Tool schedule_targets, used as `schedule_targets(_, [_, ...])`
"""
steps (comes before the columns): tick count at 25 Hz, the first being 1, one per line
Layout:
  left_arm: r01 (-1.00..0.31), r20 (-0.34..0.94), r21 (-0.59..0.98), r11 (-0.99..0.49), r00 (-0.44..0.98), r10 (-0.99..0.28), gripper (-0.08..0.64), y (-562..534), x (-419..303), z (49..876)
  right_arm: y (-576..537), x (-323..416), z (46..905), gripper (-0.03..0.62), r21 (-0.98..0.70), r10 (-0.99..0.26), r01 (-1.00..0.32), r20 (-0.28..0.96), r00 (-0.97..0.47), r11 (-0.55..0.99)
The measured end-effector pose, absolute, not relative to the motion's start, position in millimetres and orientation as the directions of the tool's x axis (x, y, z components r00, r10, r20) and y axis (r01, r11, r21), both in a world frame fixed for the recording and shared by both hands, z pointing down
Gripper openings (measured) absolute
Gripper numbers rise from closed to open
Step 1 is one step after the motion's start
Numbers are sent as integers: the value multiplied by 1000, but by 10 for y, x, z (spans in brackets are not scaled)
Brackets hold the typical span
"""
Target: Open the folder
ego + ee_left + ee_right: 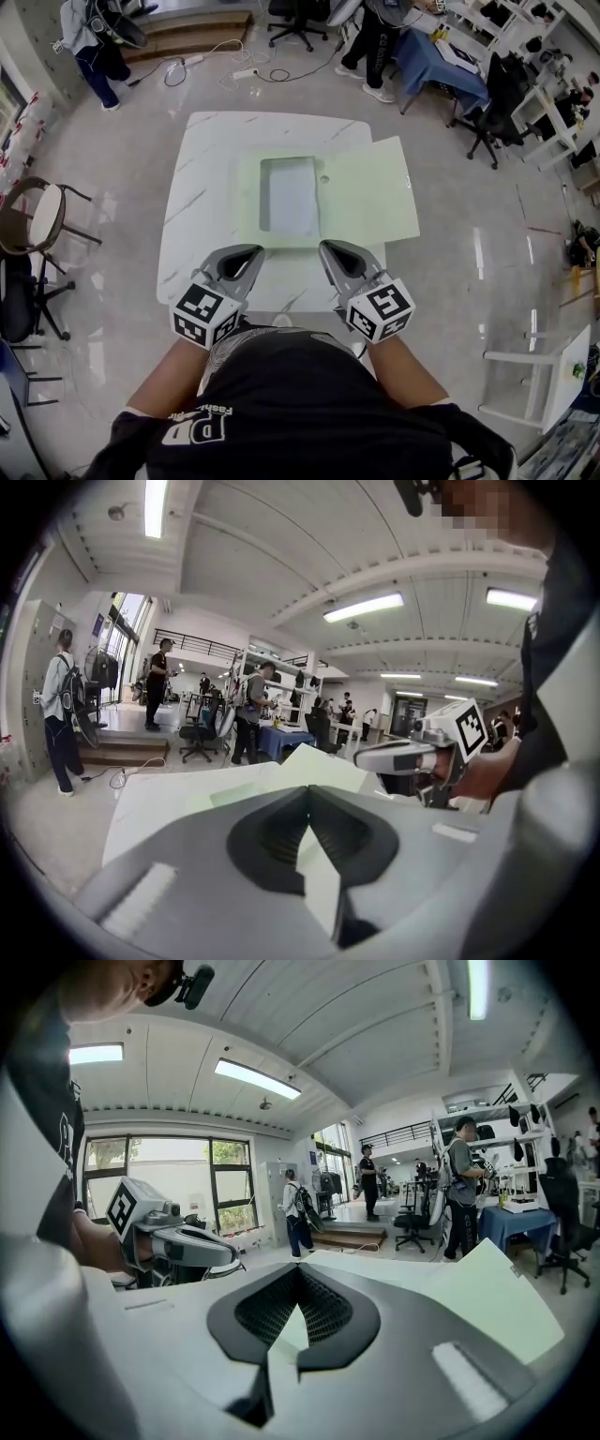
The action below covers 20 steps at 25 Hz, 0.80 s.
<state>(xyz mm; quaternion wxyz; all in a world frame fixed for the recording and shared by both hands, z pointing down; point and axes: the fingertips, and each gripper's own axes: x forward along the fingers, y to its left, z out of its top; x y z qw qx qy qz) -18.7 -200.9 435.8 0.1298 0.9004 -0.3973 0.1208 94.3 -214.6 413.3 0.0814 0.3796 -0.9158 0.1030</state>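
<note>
Left gripper [247,255] and right gripper [330,251] are hovering, jaws clenched empty; folder [367,192] is lying open just ahead, long axis crosswise.

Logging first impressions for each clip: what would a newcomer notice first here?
The pale green folder lying open on the white table, its cover reaching past the right edge. Next, the left gripper and right gripper, both shut and empty, over the table's near side.
</note>
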Motion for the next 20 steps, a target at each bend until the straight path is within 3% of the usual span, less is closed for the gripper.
schedule_targets(20, [-755, 316, 119, -645, 645, -696, 57, -2004, -201, 4287, -2132, 959, 4237, -1, -156, -679, -719, 246, -692, 677])
